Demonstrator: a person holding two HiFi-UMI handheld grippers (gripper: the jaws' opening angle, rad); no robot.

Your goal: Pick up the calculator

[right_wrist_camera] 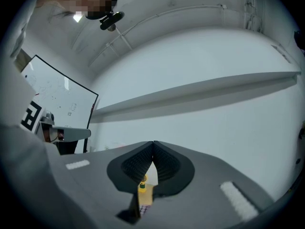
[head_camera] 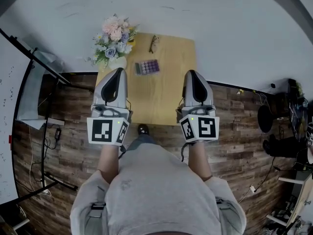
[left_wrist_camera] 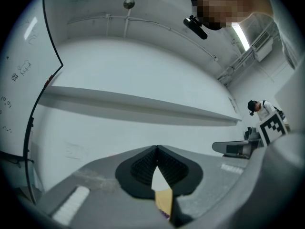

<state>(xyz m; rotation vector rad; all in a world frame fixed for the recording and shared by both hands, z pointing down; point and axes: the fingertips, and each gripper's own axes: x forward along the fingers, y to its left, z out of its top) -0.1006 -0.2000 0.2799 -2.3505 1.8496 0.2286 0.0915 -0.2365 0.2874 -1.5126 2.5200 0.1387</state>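
Logged left gripper (head_camera: 119, 71) and right gripper (head_camera: 191, 73) closed and empty, clear of the calculator (head_camera: 147, 67).
Found calculator lying flat on the wooden table (head_camera: 171, 92), toward its far-left corner, just beside the flower bouquet (head_camera: 113, 40) at that corner. Noted glasses (head_camera: 153, 43) near the far edge. Saw left gripper over the left edge and right gripper over the right edge, both well apart from the calculator. Checked each gripper view: ribbed pads (left_wrist_camera: 143, 168) meeting at the tips, nothing clamped.
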